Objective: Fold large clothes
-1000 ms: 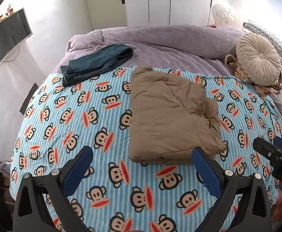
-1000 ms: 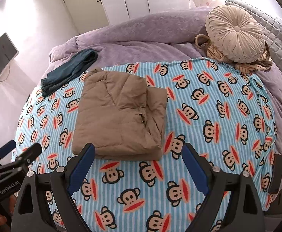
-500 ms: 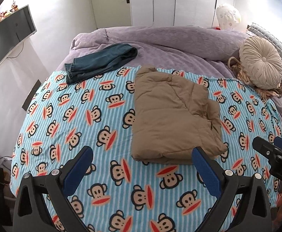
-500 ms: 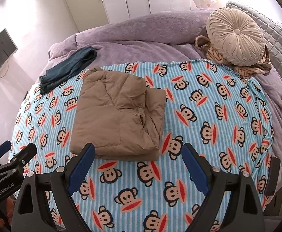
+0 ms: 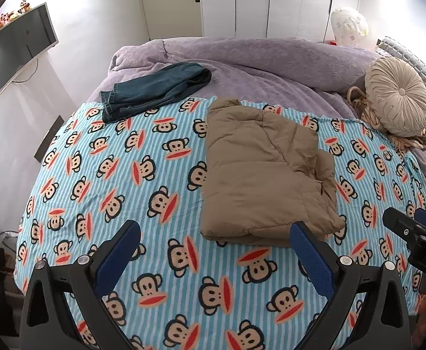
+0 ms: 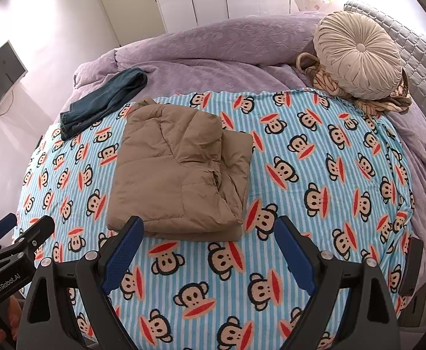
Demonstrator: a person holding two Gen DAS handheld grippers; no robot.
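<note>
A tan padded jacket (image 5: 259, 172) lies folded in a flat rectangle on the monkey-print blanket (image 5: 131, 175); it also shows in the right wrist view (image 6: 180, 172). My left gripper (image 5: 213, 250) is open and empty, held above the blanket just short of the jacket's near edge. My right gripper (image 6: 210, 248) is open and empty, also held above the blanket near the jacket's near edge. Each gripper shows at the edge of the other's view.
Folded dark jeans (image 5: 154, 90) lie at the far left on the purple duvet (image 5: 256, 61). A round beige cushion (image 5: 396, 96) sits on a striped cloth by the grey headboard (image 6: 417, 55). A wall screen (image 5: 11, 55) hangs left. White wardrobe doors stand behind.
Both grippers have drawn back and up from the bed, so more of the room shows. The jacket has not moved. Both grippers stay open.
</note>
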